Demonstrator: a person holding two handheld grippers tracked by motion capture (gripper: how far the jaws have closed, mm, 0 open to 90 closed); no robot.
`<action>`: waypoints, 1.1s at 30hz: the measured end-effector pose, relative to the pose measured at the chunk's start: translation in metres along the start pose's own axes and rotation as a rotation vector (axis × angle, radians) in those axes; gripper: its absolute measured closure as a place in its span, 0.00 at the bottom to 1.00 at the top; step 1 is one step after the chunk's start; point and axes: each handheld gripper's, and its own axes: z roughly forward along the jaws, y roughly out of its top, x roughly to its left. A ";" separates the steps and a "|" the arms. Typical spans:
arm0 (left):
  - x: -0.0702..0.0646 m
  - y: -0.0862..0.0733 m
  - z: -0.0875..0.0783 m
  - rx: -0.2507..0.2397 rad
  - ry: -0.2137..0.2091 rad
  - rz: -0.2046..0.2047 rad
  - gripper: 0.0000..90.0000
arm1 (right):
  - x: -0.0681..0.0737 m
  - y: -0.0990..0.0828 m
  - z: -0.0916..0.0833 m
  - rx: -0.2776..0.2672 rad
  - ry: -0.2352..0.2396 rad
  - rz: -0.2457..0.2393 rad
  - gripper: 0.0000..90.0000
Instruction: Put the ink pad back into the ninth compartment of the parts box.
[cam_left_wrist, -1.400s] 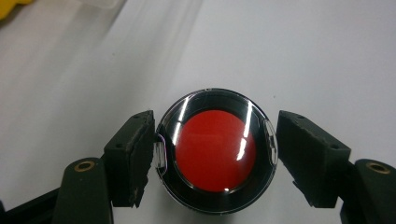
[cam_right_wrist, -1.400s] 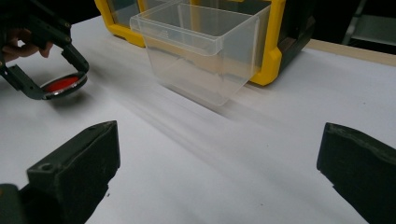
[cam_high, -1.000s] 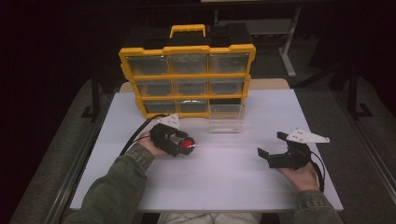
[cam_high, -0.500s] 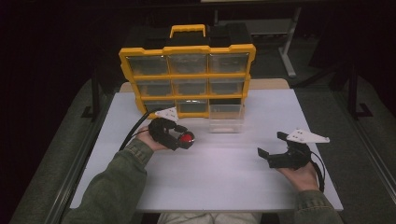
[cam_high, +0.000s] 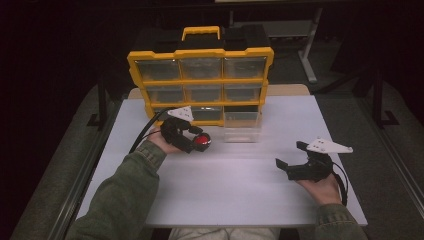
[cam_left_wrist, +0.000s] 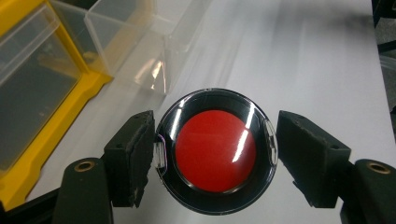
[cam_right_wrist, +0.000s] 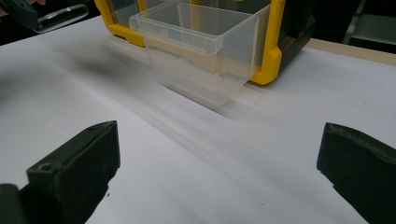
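My left gripper (cam_high: 196, 145) is shut on a round black case with a red centre and a clear lid (cam_high: 202, 141), held just above the white table left of the middle. In the left gripper view the case (cam_left_wrist: 215, 149) sits between the two black pads (cam_left_wrist: 133, 156). A clear plastic drawer (cam_high: 242, 126) stands pulled out at the bottom right of the yellow organizer (cam_high: 200, 82), to the right of the case. My right gripper (cam_high: 289, 154) rests low at the table's right with its jaws wide open and nothing between them (cam_right_wrist: 219, 158), facing the drawer (cam_right_wrist: 201, 51).
The organizer stands upright at the table's far edge, with several clear drawers and a yellow handle (cam_high: 201, 33) on top. The white table (cam_high: 225, 200) has bare surface between and in front of both hands. Dark floor and metal frames surround it.
My left gripper has risen and moved a little toward the organizer, carrying the round case. The right gripper has stayed where it was.
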 end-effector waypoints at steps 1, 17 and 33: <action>0.000 0.002 0.000 0.002 0.001 0.005 0.33 | 0.000 0.000 0.000 0.000 0.000 0.001 0.00; 0.004 0.030 -0.001 0.002 -0.003 0.036 0.33 | 0.000 0.000 0.000 0.001 0.001 0.000 0.00; 0.012 0.055 -0.003 -0.004 0.014 0.055 0.33 | 0.000 0.000 0.000 0.004 0.004 -0.001 0.00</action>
